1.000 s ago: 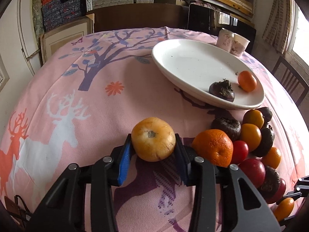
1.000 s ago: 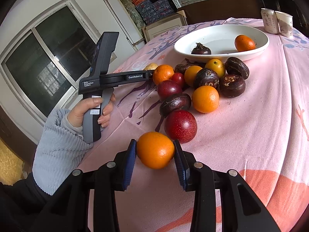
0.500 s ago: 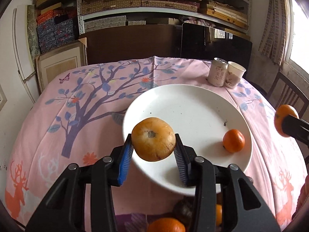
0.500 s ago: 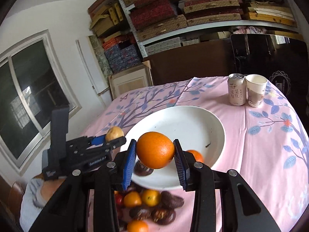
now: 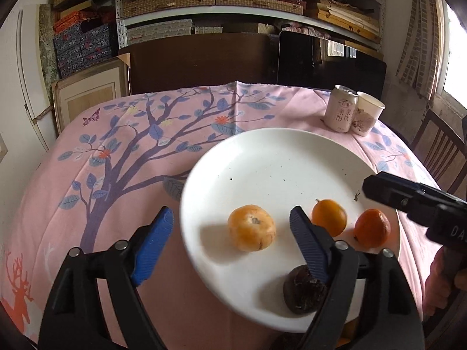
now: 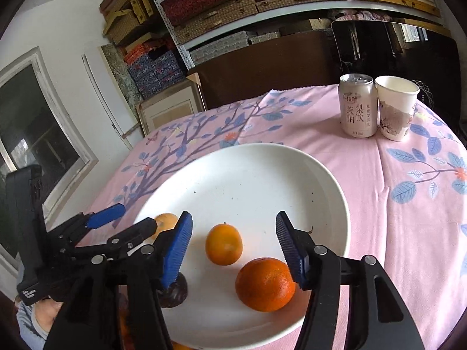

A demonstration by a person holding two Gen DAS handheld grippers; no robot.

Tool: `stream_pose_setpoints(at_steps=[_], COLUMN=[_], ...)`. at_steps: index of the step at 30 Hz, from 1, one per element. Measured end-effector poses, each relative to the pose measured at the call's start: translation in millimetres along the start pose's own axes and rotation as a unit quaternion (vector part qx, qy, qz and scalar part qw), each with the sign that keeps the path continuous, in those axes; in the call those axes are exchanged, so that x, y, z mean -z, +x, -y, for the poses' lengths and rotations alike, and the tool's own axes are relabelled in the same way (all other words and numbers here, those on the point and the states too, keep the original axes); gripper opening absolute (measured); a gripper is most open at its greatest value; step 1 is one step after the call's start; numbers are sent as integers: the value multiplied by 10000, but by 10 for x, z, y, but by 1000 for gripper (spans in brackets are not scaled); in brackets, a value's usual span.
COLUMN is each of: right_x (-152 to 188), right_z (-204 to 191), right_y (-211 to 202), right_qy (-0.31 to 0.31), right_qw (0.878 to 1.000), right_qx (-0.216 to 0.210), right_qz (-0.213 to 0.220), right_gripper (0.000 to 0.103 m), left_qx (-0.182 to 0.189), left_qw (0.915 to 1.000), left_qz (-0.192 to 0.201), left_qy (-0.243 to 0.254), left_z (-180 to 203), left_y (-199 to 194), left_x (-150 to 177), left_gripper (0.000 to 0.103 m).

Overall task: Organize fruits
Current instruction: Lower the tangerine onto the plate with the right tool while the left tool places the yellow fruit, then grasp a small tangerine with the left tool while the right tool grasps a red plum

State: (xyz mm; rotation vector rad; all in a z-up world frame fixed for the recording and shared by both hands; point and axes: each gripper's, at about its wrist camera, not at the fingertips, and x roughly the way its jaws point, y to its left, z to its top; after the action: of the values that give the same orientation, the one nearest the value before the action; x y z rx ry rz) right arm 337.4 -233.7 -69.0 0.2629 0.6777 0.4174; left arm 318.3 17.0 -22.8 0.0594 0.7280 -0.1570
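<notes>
Fruit lies loose on the white plate (image 5: 262, 157) under both of my tongs, and neither pair grips anything. My left gripper (image 5: 230, 242) hangs with its blue pads spread wide: the pale orange (image 5: 251, 228) sits on the plate between them and touches neither, the left pad is out past the plate's near-left rim over the pink tablecloth (image 5: 116, 175), and the right pad is over the plate, with a dark fruit (image 5: 303, 290) just under and behind it near the front rim. My right gripper (image 6: 233, 245) is likewise spread, both pads above the plate; the small orange (image 6: 224, 244) lies between them, clear of both, and the bigger, deeper orange (image 6: 265, 284) rests just inside the right pad, so close that I cannot tell whether they touch. A dark fruit (image 6: 175, 290) peeks out below the left pad. Ahead of both tongs the plate is bare white out to its far rim, then open cloth runs to the table's far edge; a can (image 6: 356, 106) and a paper cup (image 6: 395, 108) stand side by side far off to the front right. My left tool sits just to the left of the right one, tips angled in over the plate's left edge, with my left hand (image 6: 46, 312) low behind it; part of my right hand (image 5: 443, 280) shows beneath the right tool's body.
</notes>
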Motion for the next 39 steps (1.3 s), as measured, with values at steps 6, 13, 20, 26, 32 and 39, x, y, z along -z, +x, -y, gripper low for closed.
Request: stream_pose_setpoints(at_steps=[6,13,20,26,32,39], right_x=[82,736,915,1000,1020,1070], right_z=[-173,5,131,40,20,-48], right_y=[-694,-986,-1119,-1045,-1014,-1048], right_qy=[-118,148,624,370,313,149], right_qw=[9968,9977,9957,9981,9987,9991], right_qx=[-177,27,-226,-60,-24,-42], right_qz=[774,664,651,492,407,397], right_gripper=[82,85,91,91,91,91], left_qx=[-178,-423,-528,-553,-459,-442], left_qw=[9988,9987,9980,9978,9974,9984], left_qz=[445,157,228,-1,-133,-121], left_qy=[-116,-244,-257,-360,-532,-342], left_z=[-109,-183,-89,-128,-195,-115], left_y=[-452,-677,-947,-883,-824,-829], left_x=[166,793,1111,1164,1181,1177], left_gripper=[93,95,98,98,98,98])
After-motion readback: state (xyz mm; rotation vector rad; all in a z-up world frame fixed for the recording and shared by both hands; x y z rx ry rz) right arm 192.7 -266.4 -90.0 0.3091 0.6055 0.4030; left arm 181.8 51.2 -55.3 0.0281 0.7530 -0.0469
